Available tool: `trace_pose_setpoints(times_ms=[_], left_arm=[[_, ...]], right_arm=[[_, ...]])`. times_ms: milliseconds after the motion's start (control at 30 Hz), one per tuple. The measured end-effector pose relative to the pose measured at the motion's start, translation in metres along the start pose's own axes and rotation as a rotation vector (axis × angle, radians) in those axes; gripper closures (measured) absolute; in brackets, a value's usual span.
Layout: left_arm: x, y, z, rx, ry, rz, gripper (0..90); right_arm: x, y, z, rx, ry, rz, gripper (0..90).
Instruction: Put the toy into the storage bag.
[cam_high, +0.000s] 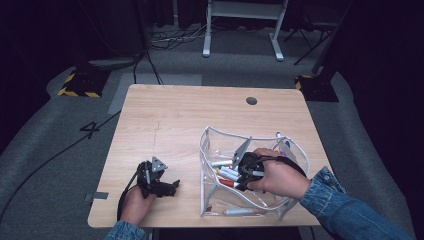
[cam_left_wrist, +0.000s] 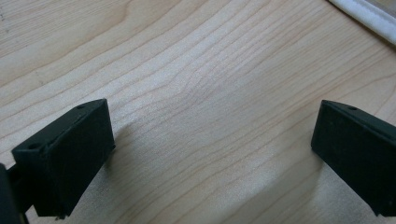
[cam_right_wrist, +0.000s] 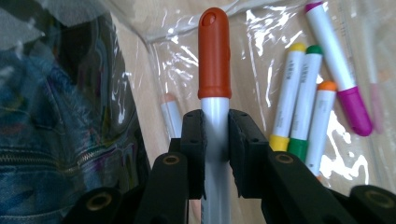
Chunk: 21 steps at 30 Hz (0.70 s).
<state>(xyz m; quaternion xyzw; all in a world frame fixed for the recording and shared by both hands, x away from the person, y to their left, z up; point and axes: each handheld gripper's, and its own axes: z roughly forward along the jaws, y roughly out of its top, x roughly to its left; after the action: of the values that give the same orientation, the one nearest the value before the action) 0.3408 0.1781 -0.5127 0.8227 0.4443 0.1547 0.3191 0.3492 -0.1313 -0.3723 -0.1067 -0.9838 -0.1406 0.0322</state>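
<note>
The right gripper is down inside the clear plastic pouch, its jaws pinched onto the white barrel of a marker with an orange-red cap; the cap sticks out beyond the jaw tips. From the high view the right hand sits over the pouch's open mouth, and the denim sleeve leans close to its near wall.

What I'd worry about first is the grip itself: the barrel is smooth and round, held only across its sides, so a quick tilt could let it slide through the pads. If the marker is released from up here rather than laid down, it may bounce off the others and roll against the soft wall. The pouch is light and floppy; a nudge from the hand or the gripper body could fold its rim inward or drag the whole thing towards the table's near edge.

The left gripper rests on the wooden table with its jaws spread wide and nothing between them, well apart from the pouch, so nothing steadies the pouch if it shifts.

Further in, on the pouch floor, lie a yellow-capped marker, a green-capped one and an orange-capped one side by side, touching, with a magenta marker angled beyond them. A pale-tipped marker lies just beside the jaws.
</note>
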Motion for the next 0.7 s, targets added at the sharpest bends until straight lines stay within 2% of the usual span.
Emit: trace_pose_setpoints(times_ms=[100,200,233,367,433,500,567,633,700], left_arm=[[0.0,0.0,0.0,0.0,-0.001,-0.001,0.0],[0.0,0.0,0.0,0.0,0.0,0.0,0.0],[0.0,0.0,0.0,0.0,0.0,-0.002,0.0],[0.0,0.0,0.0,0.0,-0.004,-0.003,0.0],[0.0,0.0,0.0,0.0,-0.004,-0.002,0.0],[0.0,0.0,0.0,0.0,-0.002,-0.002,0.0],[0.0,0.0,0.0,-0.001,-0.001,-0.004,0.0],[0.0,0.0,0.0,0.0,0.002,-0.001,0.0],[0.0,0.0,0.0,-0.001,0.002,-0.002,0.0]], right_arm=[[0.003,0.001,0.01,0.053,0.022,-0.04,77.1],[0.004,0.001,0.014,0.079,0.032,-0.052,77.1],[0.005,0.001,0.018,0.092,0.037,-0.071,77.0],[0.008,0.002,0.021,0.113,0.054,-0.081,77.0],[0.01,0.002,0.023,0.122,0.078,-0.083,75.1],[0.01,0.002,0.023,0.114,0.077,-0.085,72.7],[0.009,0.002,0.023,0.094,0.065,-0.093,65.6],[0.008,0.002,0.019,0.061,0.067,-0.07,63.0],[0.008,0.002,0.013,0.025,0.039,-0.059,55.3]])
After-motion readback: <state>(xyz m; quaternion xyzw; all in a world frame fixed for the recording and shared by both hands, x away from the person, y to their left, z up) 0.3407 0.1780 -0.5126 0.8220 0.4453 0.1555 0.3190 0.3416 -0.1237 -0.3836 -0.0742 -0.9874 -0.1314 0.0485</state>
